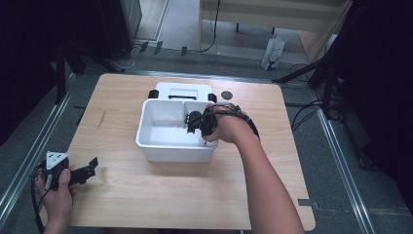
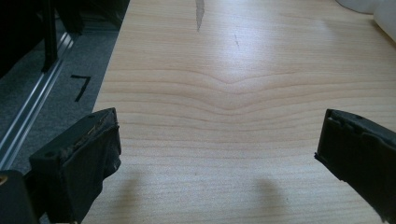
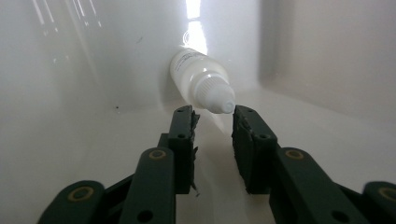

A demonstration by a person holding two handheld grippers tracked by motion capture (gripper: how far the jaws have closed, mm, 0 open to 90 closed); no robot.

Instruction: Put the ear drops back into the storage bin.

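A small white squeeze bottle lies on its side inside a white plastic tub, its ribbed cap and nozzle pointing toward the camera in the right gripper view, its far end against the tub's inner wall; the nozzle tip sits just above and between the tips of the right gripper, whose jaws stand a narrow gap apart with nothing clamped between them; whether a pad touches the nozzle I cannot tell. In the high view the right gripper reaches down into the tub from its right side; the tub sits near the middle of a light wooden table, with a white device touching its far side and a small dark disc just beside that; the left gripper rests at the table's near left corner, well apart from the tub, its jaws spread wide over bare wood.
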